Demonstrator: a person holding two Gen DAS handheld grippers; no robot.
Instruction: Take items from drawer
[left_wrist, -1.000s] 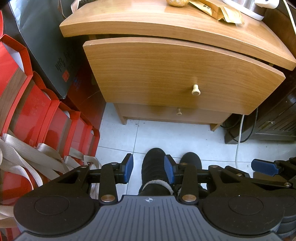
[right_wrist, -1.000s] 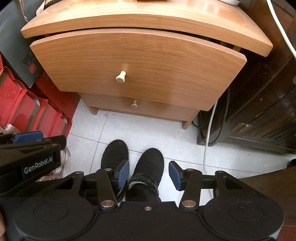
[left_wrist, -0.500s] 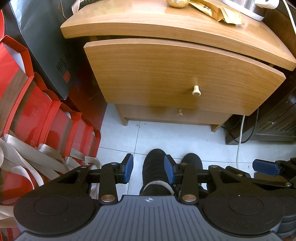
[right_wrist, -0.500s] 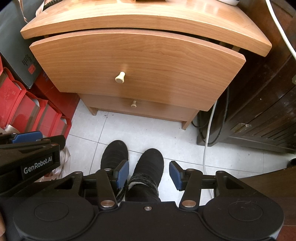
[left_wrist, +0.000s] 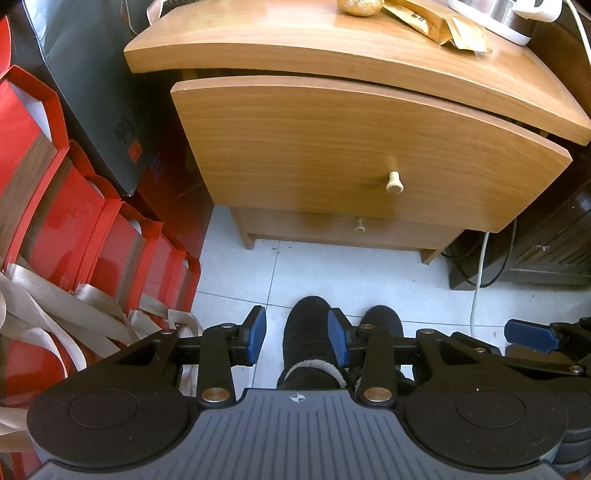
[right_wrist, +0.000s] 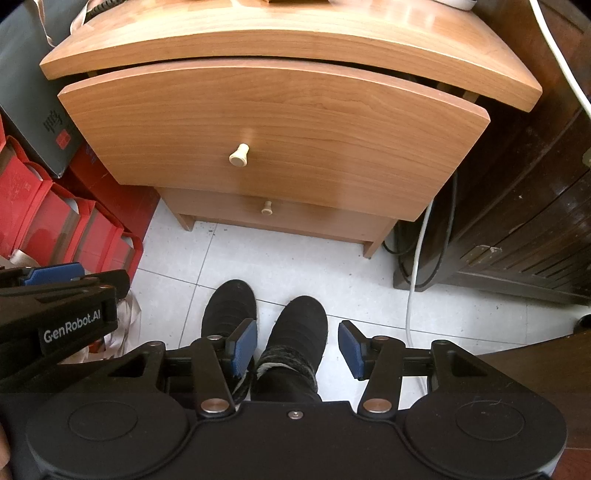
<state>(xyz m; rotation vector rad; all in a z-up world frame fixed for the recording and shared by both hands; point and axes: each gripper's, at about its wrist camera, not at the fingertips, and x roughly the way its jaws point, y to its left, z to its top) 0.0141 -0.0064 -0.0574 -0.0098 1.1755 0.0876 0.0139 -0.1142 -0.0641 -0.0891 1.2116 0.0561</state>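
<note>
- Upper drawer (left_wrist: 354, 147): curved wooden front, set ahead of and above both grippers, pulled slightly out from under the nightstand top (left_wrist: 332, 48); a dark gap is seen along its upper edge. Contents are hidden.
- Upper knob (right_wrist: 239, 154): cream, untouched, well ahead of the fingers. It is seen marginally higher in the right wrist view than half a second ago.
- Lower drawer (right_wrist: 295, 216): closed, with a small knob (right_wrist: 266, 207).
- Left gripper (left_wrist: 297, 341): jaws spread, nothing held; the gap is unchanged from the earlier frames.
- Right gripper (right_wrist: 297, 345): jaws spread, nothing held, likewise unchanged.
- Black shoes (right_wrist: 266, 314): seen on the tiled floor (right_wrist: 303, 258) beneath both grippers.
- Red bags (left_wrist: 74, 229): stacked left of the left gripper.
- Dark cabinet (right_wrist: 535, 206) and white cable (right_wrist: 415, 258): right of the right gripper.
- Gold packets (left_wrist: 436, 26): laid on the nightstand top.
</note>
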